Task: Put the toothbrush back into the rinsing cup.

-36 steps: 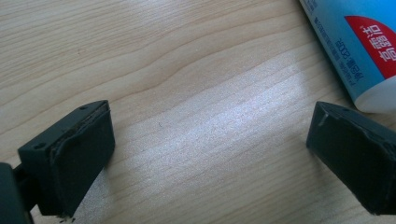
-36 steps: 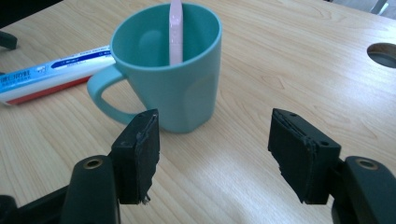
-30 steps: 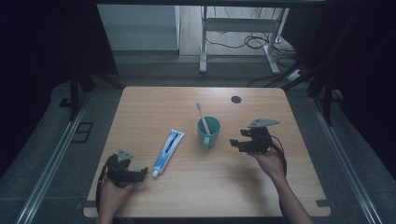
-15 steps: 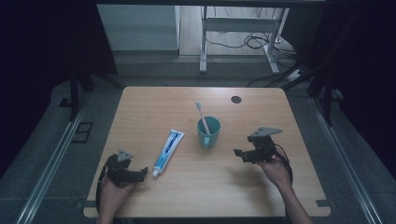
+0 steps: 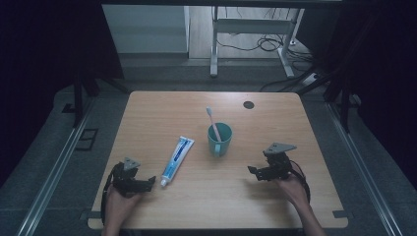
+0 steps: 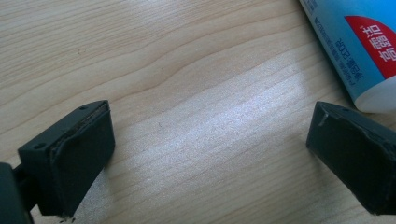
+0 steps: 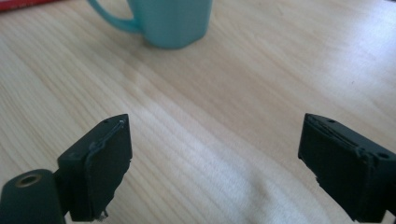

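Observation:
A teal mug (image 5: 219, 139) stands mid-table with a pink toothbrush (image 5: 212, 120) upright in it. A blue and white toothpaste tube (image 5: 177, 154) lies flat to its left, cap end toward the front. My left gripper (image 5: 147, 181) rests low at the front left, open, its jaws wide apart over bare wood; in the left gripper view (image 6: 210, 149) the tube's end (image 6: 359, 56) lies just beyond the right jaw. My right gripper (image 5: 253, 172) is at the front right, open, nothing between its jaws. In the right gripper view (image 7: 215, 163) the mug (image 7: 173, 21) stands ahead.
The wooden table (image 5: 275, 201) has a dark round cable hole (image 5: 248, 104) at its back right. Beyond the far edge stand desk legs and cables on the floor. Metal rails run along both sides of the table.
My right gripper has drawn back from beside the mug toward the front edge and sunk lower. The left gripper has stayed put.

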